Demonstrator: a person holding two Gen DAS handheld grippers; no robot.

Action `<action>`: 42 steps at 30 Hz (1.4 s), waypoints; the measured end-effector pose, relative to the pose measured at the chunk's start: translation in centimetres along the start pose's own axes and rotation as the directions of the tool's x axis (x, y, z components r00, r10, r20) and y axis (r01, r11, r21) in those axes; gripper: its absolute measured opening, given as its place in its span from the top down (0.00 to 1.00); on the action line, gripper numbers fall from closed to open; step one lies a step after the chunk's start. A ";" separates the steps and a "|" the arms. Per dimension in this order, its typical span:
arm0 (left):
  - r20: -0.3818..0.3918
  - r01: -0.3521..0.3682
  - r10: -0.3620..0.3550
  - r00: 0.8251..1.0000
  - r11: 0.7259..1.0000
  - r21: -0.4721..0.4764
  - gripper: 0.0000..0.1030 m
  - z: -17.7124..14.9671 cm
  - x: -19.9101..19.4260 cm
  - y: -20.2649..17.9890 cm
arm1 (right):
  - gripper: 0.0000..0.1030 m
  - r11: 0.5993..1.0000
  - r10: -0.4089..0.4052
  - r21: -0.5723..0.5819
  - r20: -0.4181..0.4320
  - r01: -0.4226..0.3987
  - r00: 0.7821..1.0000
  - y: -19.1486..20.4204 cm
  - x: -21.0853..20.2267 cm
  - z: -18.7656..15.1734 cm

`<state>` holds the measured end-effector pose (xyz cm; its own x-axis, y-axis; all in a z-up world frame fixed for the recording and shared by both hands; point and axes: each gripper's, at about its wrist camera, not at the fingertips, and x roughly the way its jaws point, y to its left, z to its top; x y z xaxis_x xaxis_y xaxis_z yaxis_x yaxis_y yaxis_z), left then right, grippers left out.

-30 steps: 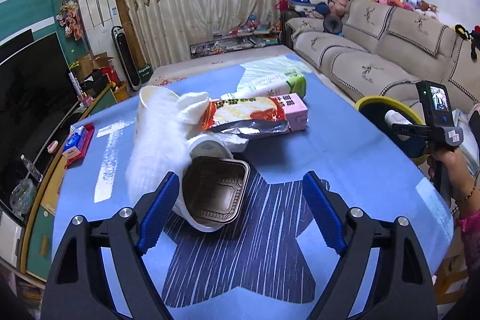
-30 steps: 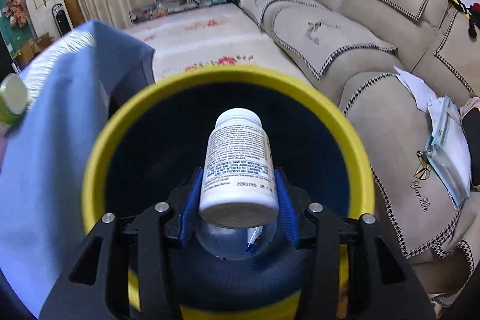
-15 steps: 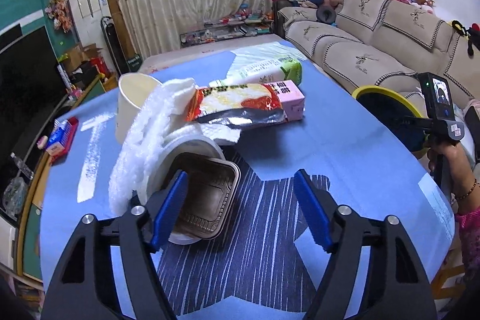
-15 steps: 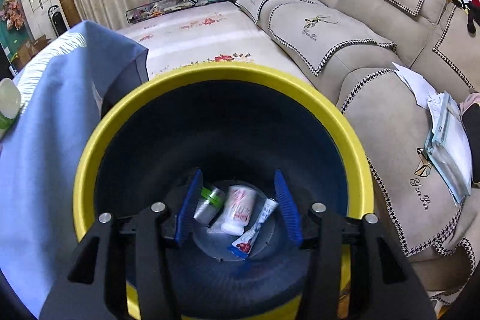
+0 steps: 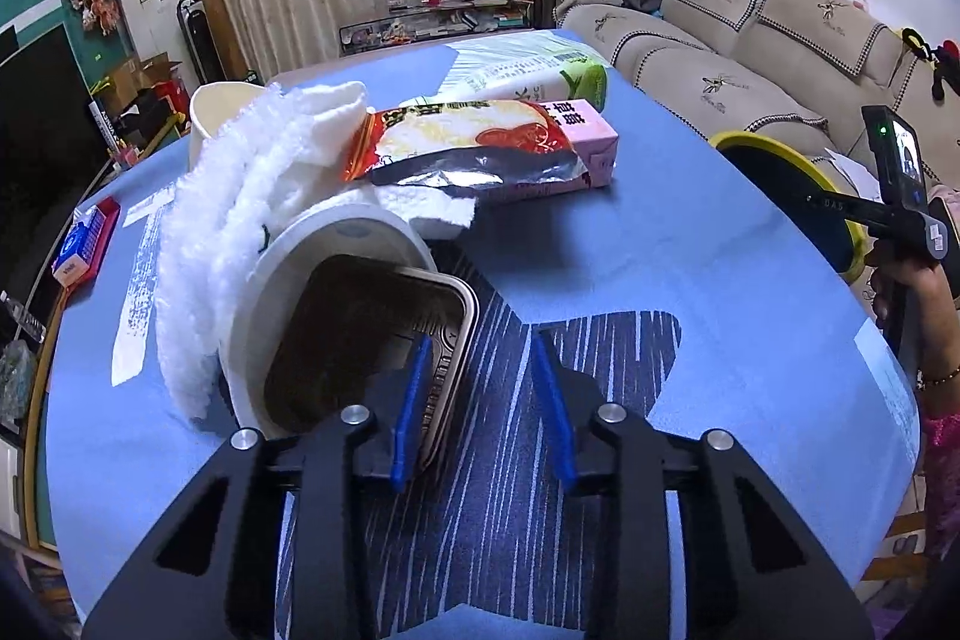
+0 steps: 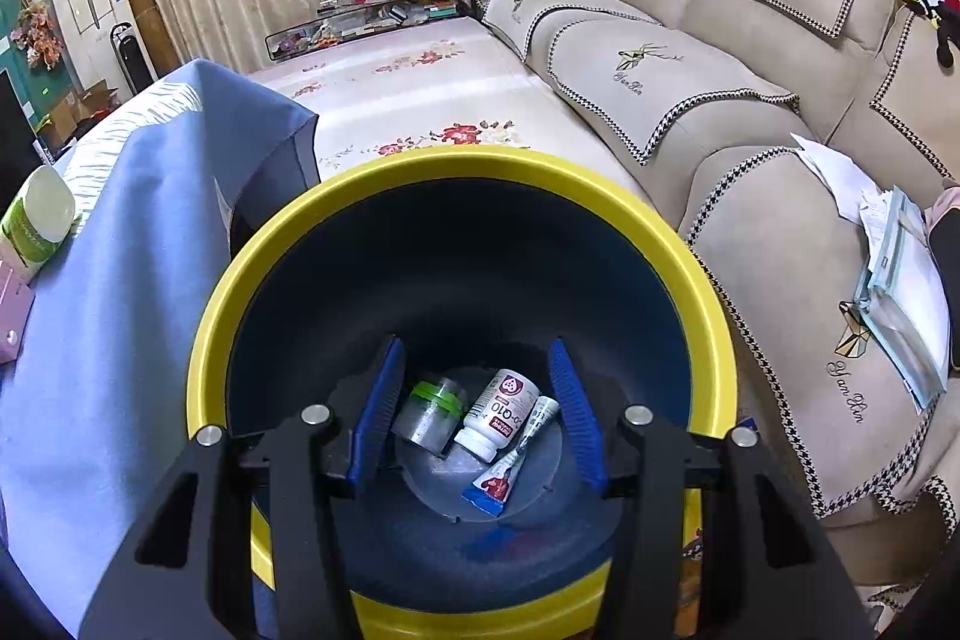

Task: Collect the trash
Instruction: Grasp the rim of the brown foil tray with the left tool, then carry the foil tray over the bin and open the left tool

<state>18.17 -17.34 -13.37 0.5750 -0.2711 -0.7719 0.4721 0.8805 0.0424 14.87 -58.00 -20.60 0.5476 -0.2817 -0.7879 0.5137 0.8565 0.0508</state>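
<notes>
My left gripper [image 5: 483,400] is open low over the blue tablecloth. Its left finger sits inside a brown foil tray [image 5: 372,340] that lies in a tipped white bowl [image 5: 300,256]; its right finger is outside the tray's rim. White fluffy wrap [image 5: 228,196], a red snack bag [image 5: 468,142], a pink box [image 5: 591,142] and a paper cup [image 5: 210,106] lie behind. My right gripper [image 6: 474,412] is open and empty above the yellow-rimmed bin [image 6: 198,352]. In the bin lie a white pill bottle [image 6: 498,412], a green-lidded jar [image 6: 432,412] and a tube [image 6: 516,460].
A green-and-white wrapped roll [image 5: 528,70] lies at the table's far end. A red and blue box [image 5: 84,244] sits at the left edge. The beige sofa [image 6: 750,112] stands right of the bin. The bin's rim [image 5: 774,148] shows beyond the table's right edge.
My right gripper opened and the white pill bottle dropped into the bin. My left gripper moved forward to the foil tray and its jaws narrowed around the tray's rim.
</notes>
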 end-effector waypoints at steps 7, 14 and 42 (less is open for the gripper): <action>-0.005 -0.022 0.022 1.000 1.000 -0.004 0.87 -0.1 0.4 -0.2 | 0.53 1.000 0.023 -0.010 0.016 -0.023 1.000 0.6 -1.4 -0.3; 0.022 -0.047 0.046 0.999 0.999 0.017 0.95 0.0 -0.5 -1.0 | 0.53 0.999 0.048 -0.028 0.041 -0.047 0.998 1.2 -3.5 -0.6; 0.083 0.130 -0.160 0.984 0.950 0.284 0.95 4.8 -2.0 -14.9 | 0.52 1.000 0.015 -0.010 0.156 -0.014 0.988 -2.0 -9.0 -1.5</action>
<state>13.24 -31.76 -9.39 0.5458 -0.4400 -0.7131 0.7132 0.6906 0.1198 7.89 -56.55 -14.53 0.6514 -0.3326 -0.6820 0.4995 0.8645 0.0555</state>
